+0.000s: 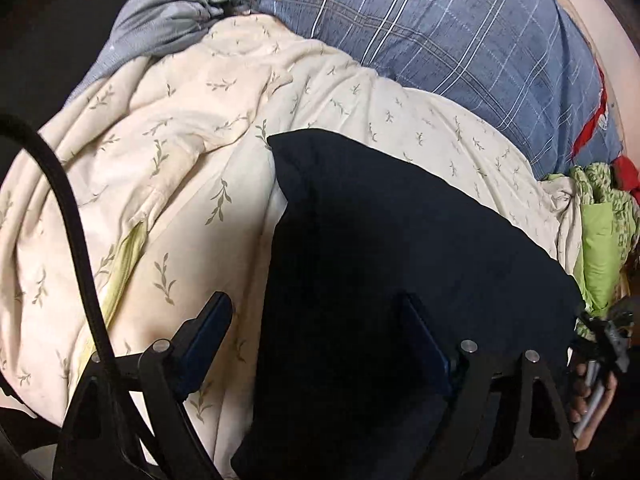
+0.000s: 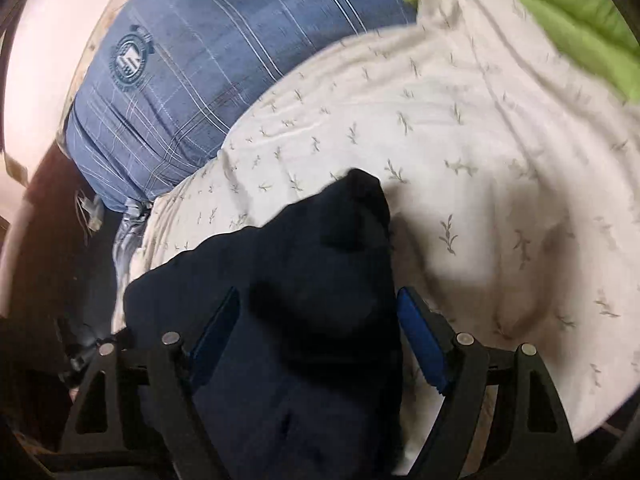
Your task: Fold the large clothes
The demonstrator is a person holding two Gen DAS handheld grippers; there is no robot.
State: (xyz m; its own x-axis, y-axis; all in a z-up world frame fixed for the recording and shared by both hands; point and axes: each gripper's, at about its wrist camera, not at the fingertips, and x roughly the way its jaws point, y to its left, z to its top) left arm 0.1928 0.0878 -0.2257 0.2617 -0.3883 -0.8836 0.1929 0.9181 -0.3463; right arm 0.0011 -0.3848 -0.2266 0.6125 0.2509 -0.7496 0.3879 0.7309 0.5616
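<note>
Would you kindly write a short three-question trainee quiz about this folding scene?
1. True or false: the dark navy garment lies on the cream leaf-print sheet.
2. The right gripper fingers are: A) pinching the garment, B) spread apart.
3. What colour is the pillow with the round crest?

Key: 1 true; 2 B; 3 blue, with plaid lines.

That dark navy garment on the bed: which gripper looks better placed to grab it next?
Probably the right gripper: the navy garment bunches between its open fingers. The left gripper, also open, straddles the garment's edge, one finger over the leaf-print sheet.
</note>
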